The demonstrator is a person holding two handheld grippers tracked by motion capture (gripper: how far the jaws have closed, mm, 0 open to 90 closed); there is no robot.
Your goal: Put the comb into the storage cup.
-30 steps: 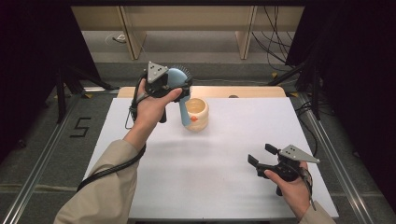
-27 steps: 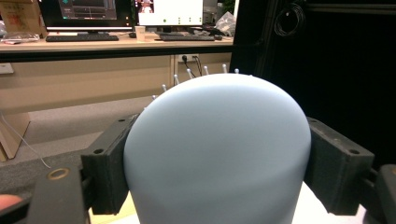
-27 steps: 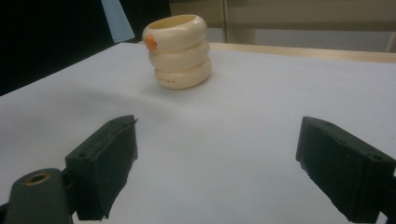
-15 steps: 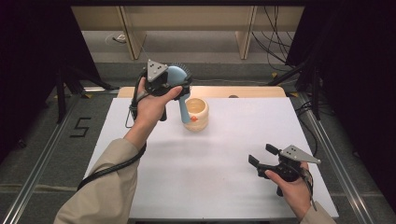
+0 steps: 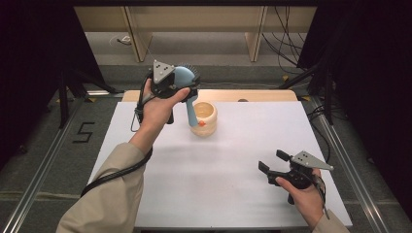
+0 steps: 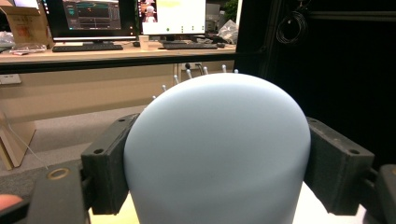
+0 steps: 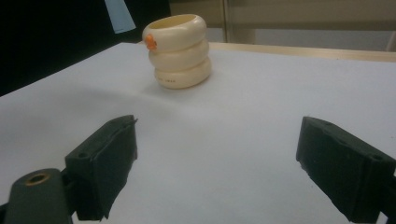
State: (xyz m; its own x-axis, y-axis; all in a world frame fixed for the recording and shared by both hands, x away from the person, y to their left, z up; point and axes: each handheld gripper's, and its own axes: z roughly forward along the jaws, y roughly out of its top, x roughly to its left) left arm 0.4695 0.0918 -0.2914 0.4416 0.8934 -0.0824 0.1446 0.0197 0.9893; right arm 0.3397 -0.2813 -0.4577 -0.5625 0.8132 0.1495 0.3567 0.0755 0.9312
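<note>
Holding the blue hairbrush [image 5: 186, 82] by its head above the cream ribbed cup [image 5: 204, 118], the left gripper [image 5: 167, 86] likely lowers the handle in next; the right gripper [image 5: 274, 165] waits, fingers wide and empty, over the counter [image 5: 228, 184].

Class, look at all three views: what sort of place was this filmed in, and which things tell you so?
Probably a lab or office workroom: a white table fenced by metal rails, loose cables behind it, and a desk with monitors and keyboards.

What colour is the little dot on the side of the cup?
Orange. The dot sits near the rim of the cream cup, clearest in the right gripper view.
</note>
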